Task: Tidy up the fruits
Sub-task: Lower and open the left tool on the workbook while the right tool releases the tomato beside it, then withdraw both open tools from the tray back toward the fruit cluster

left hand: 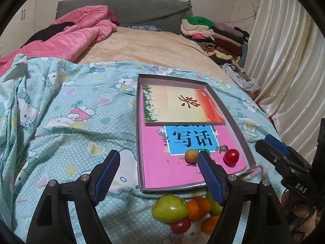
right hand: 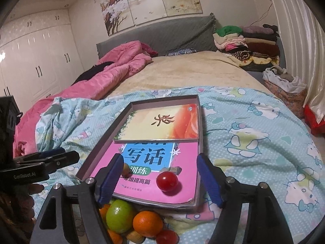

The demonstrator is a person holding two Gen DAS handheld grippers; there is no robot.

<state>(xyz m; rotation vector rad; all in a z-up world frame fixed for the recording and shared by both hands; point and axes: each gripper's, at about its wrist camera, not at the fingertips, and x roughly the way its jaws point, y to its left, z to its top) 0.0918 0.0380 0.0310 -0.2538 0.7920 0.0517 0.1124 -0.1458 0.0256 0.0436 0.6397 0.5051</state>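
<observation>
2 fruits in tray (right hand: 97, 158): 1 red (right hand: 167, 181), 1 tan (left hand: 191, 156); both hand-held grippers, left (left hand: 158, 174) & right (right hand: 160, 181), spread, empty.

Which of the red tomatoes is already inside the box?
The red tomato on the pink book; the other tomato remains in the fruit pile outside.

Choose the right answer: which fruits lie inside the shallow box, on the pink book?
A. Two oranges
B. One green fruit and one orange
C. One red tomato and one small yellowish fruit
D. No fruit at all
C: the red tomato and the small yellowish fruit rest on the pink book inside the shallow box, while the green fruit and oranges lie outside its near edge.
</observation>
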